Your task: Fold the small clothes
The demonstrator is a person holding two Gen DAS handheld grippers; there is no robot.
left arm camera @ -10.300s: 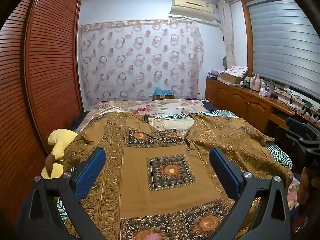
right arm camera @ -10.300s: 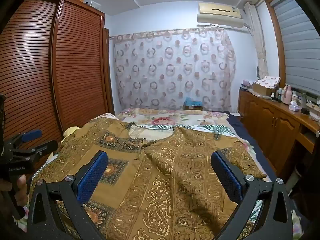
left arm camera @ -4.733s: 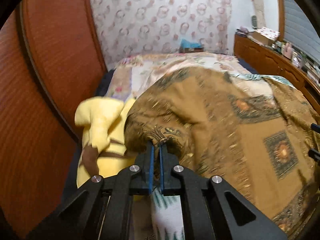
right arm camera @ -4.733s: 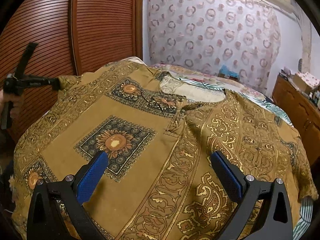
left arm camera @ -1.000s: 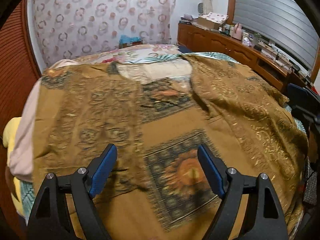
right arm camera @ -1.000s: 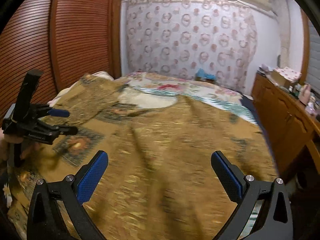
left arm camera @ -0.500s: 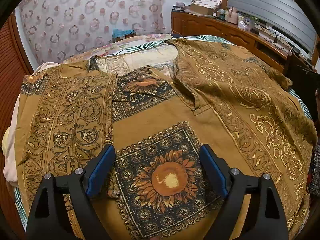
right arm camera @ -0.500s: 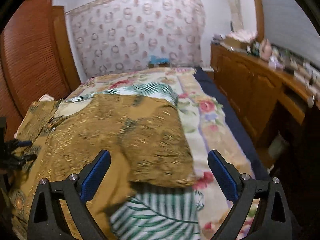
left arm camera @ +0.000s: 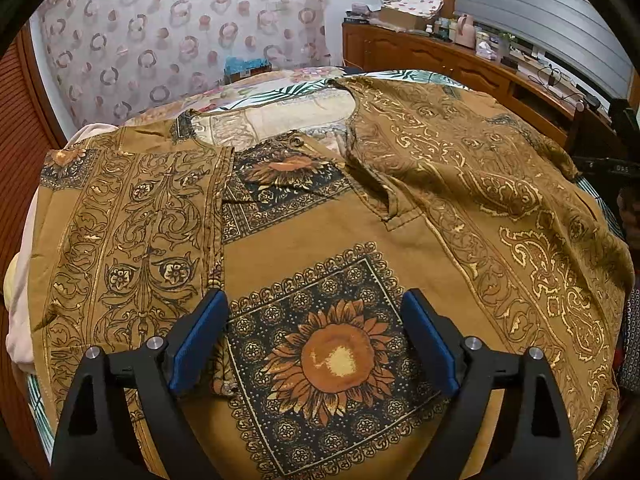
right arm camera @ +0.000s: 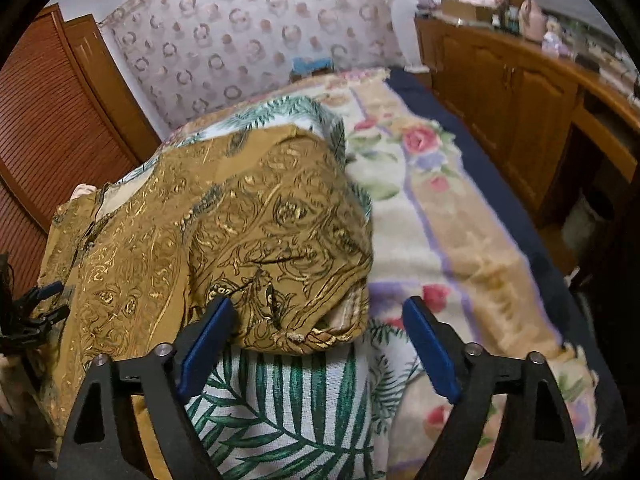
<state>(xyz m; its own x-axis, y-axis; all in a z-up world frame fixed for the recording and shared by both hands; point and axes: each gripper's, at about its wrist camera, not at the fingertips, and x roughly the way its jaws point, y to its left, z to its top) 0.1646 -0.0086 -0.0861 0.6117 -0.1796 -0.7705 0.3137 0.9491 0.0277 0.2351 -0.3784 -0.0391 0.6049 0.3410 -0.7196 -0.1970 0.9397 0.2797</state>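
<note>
A brown batik shirt with gold scrolls and sunflower squares lies spread on the bed. Its left sleeve is folded in over the body. My left gripper is open and empty, low over the sunflower square. In the right wrist view the shirt's right sleeve lies bunched at the bed's right side. My right gripper is open and empty, its jaws either side of the sleeve's cuff edge. The left gripper also shows at the left edge of the right wrist view.
A leaf-print sheet and a floral blanket cover the bed. A wooden cabinet runs along the right wall. Slatted wooden wardrobe doors stand on the left. A patterned curtain hangs behind the bed.
My left gripper let go of the left sleeve after folding it in and has settled over the shirt's middle. My right gripper swung right and lowered onto the right sleeve's cuff.
</note>
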